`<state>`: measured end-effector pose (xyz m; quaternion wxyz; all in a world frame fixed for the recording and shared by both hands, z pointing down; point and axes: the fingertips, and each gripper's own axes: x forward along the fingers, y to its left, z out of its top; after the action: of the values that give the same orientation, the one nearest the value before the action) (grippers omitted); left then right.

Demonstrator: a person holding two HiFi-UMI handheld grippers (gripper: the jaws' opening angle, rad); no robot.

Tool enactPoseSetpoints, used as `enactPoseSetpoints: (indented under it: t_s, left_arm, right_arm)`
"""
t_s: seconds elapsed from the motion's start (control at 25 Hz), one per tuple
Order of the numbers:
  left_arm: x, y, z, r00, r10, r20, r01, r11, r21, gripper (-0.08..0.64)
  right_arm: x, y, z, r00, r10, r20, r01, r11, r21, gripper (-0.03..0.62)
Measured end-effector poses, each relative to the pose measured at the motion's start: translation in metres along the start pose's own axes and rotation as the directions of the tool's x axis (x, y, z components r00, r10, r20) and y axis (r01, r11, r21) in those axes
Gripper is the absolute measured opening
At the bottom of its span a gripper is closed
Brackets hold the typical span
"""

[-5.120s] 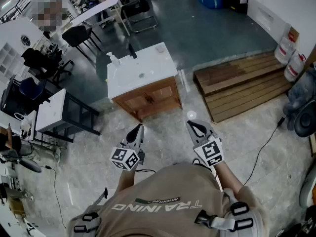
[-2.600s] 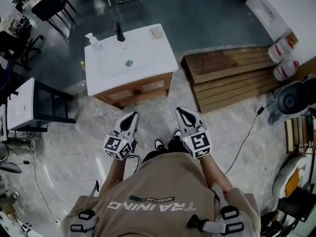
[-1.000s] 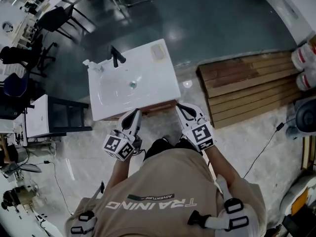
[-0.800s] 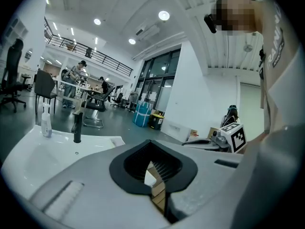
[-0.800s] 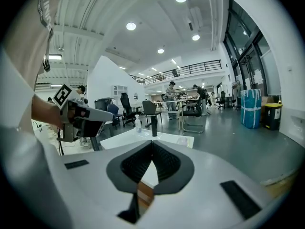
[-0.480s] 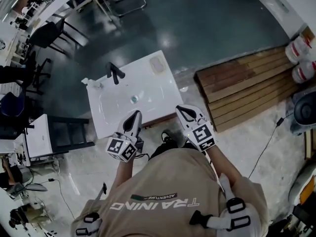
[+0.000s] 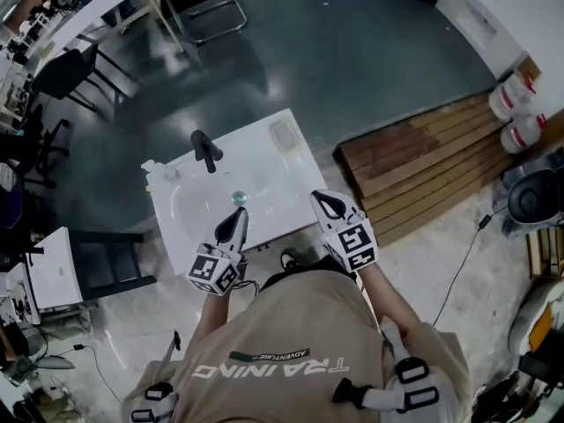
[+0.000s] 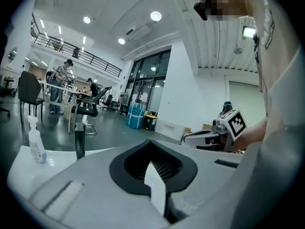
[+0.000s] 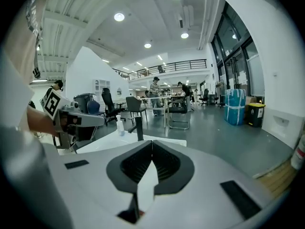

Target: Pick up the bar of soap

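Now both my pairs of jaws are shut, with nothing between them: the left gripper is over the sink top's near edge, the right gripper at its near right corner. The soap lies flat at the far right corner, well apart from both. It sits close to the edges, so a closed tip arriving could shove it off. It looks low and slick; a pinch taken too high may squirt it out. Reaching from the left risks clipping the faucet.

Two grippers held out front
Left gripper and right gripper pointed forward side by side, jaws closed, empty.
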<state>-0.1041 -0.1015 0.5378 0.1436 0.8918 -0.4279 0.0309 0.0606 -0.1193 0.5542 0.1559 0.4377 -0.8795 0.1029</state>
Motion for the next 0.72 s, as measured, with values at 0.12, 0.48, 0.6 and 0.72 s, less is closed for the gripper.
enactPoseSetpoints:
  t_s: [0.12, 0.48, 0.6, 0.72]
  left_arm:
    - [-0.003, 0.023, -0.005, 1.0, -0.002, -0.012, 0.001, 1.0, -0.017, -0.008]
    - [-0.003, 0.045, 0.008, 0.999, 0.023, 0.029, -0.022, 0.998, -0.059, -0.008]
    - [-0.001, 0.052, 0.016, 0.997, 0.061, 0.04, -0.059, 0.997, -0.044, -0.008]
    - [0.005, 0.061, 0.021, 0.994, 0.104, 0.035, -0.103, 0.994, -0.037, -0.008]
  right_arm:
    - [0.015, 0.009, 0.002, 1.0, -0.001, -0.02, 0.001, 1.0, 0.0, 0.005]
    - [0.042, 0.012, 0.018, 0.998, 0.026, -0.049, -0.029, 0.998, -0.051, 0.005]
    - [0.057, -0.002, 0.019, 0.998, 0.017, -0.059, -0.02, 0.998, -0.057, 0.005]
    - [0.075, -0.02, 0.012, 0.995, 0.01, -0.099, -0.015, 0.999, -0.044, 0.006]
